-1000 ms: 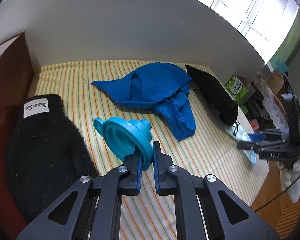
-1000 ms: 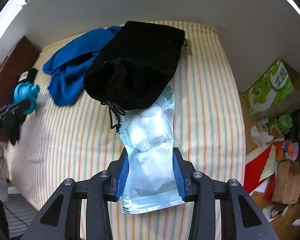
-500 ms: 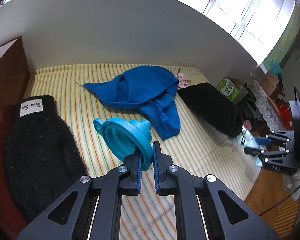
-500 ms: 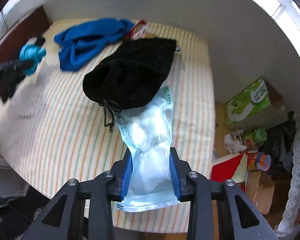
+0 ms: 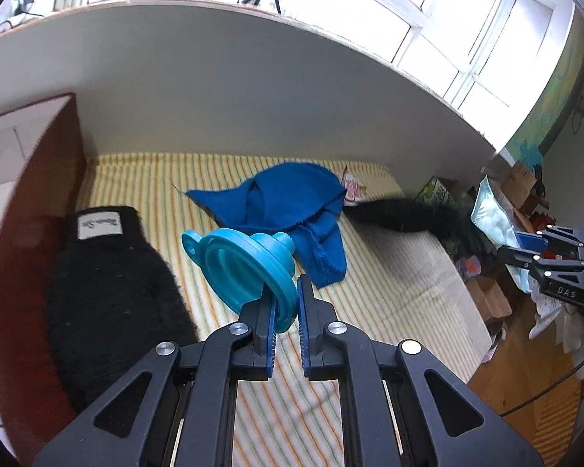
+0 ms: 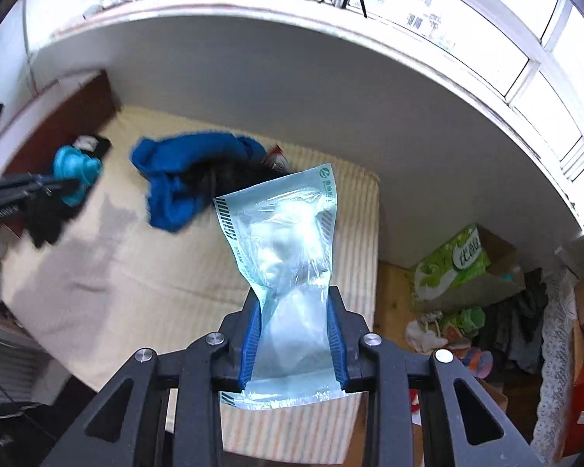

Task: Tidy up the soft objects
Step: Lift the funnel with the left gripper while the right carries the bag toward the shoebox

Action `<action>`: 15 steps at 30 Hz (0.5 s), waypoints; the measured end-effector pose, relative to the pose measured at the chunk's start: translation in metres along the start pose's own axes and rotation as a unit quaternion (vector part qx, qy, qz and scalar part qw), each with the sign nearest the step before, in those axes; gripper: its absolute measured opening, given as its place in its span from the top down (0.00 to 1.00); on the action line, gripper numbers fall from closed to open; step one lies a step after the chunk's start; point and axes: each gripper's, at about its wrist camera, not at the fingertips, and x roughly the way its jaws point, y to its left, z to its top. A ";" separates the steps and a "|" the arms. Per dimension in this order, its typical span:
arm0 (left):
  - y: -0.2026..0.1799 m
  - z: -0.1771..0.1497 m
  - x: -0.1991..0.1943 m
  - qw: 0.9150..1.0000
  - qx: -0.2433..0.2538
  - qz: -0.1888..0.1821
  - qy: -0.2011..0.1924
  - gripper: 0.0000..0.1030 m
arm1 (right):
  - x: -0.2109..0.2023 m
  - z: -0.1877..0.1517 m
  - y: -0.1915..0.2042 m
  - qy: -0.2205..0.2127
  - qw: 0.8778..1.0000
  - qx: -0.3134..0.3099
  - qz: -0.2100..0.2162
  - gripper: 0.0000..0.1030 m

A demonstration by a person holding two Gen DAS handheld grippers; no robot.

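Observation:
My left gripper (image 5: 286,292) is shut on the rim of a teal collapsible funnel (image 5: 245,262), held above the striped table (image 5: 389,295). My right gripper (image 6: 294,311) is shut on a clear plastic bag of white cotton (image 6: 284,241), lifted well above the table; it also shows in the left wrist view (image 5: 494,214). A blue cloth (image 5: 288,202) lies mid-table, a black pouch (image 5: 405,216) to its right, a black knit hat with a white label (image 5: 109,284) at the left. The left gripper and funnel (image 6: 72,173) show at the left of the right wrist view.
A white wall (image 5: 214,89) backs the table. A dark red board (image 5: 31,202) stands at its left end. A small pink packet (image 5: 352,186) lies behind the blue cloth. A green box (image 6: 453,264) and clutter sit on the floor to the right.
Both grippers have risen and tilted up, so the window now shows. The right gripper lifted the cotton bag off the table, away from the black pouch. The funnel stays gripped.

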 end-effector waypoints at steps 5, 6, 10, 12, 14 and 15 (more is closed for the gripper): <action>0.007 0.001 -0.024 1.000 -0.001 0.008 -0.019 0.92 | -0.011 0.015 0.016 -0.016 1.000 -0.007 0.026 0.73; 0.010 0.000 -0.030 1.000 -0.003 0.012 -0.023 0.92 | -0.011 0.018 0.022 -0.018 0.999 -0.009 0.033 0.73; 0.023 -0.001 -0.051 0.999 -0.009 0.029 -0.035 0.92 | -0.010 0.035 0.047 -0.027 0.998 -0.024 0.057 0.73; 0.030 -0.002 -0.061 0.998 -0.012 0.039 -0.041 0.92 | -0.010 0.042 0.059 -0.034 0.996 -0.030 0.071 0.73; 0.039 -0.002 -0.076 0.997 -0.017 0.051 -0.051 0.92 | -0.009 0.054 0.073 -0.042 0.995 -0.038 0.087 0.73; 0.044 -0.002 -0.083 0.997 -0.020 0.057 -0.056 0.92 | -0.009 0.059 0.081 -0.045 0.994 -0.042 0.096 0.73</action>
